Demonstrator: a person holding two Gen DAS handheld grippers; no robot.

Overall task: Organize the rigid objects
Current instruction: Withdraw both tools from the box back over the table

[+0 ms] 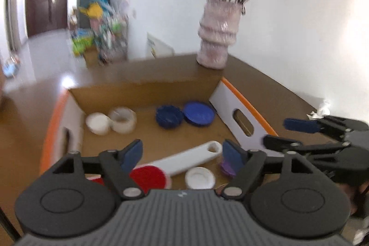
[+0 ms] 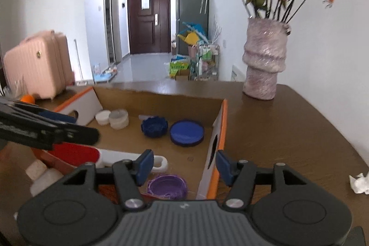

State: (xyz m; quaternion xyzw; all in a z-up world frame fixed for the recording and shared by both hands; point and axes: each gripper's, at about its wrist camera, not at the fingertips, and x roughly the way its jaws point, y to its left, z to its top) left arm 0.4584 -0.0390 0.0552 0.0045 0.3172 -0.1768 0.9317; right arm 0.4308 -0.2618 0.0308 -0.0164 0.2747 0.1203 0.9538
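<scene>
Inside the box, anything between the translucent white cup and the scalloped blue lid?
Nothing in either view: only bare cardboard floor of the box separates the translucent cup from the scalloped blue lid.

The left gripper (image 1: 182,151) hangs with its fingers (image 1: 133,151) spread wide and nothing between them. The right gripper (image 2: 184,164) is likewise parted and bare, beside it on the right.

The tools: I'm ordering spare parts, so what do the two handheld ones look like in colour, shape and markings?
Both match. The left tool and right tool each have a ribbed grey body with a small white mark at its front edge, flanked by two round black discs. Black linkage arms with silver rivets carry two fingers with blue pads. No cables or sleeves show.
</scene>
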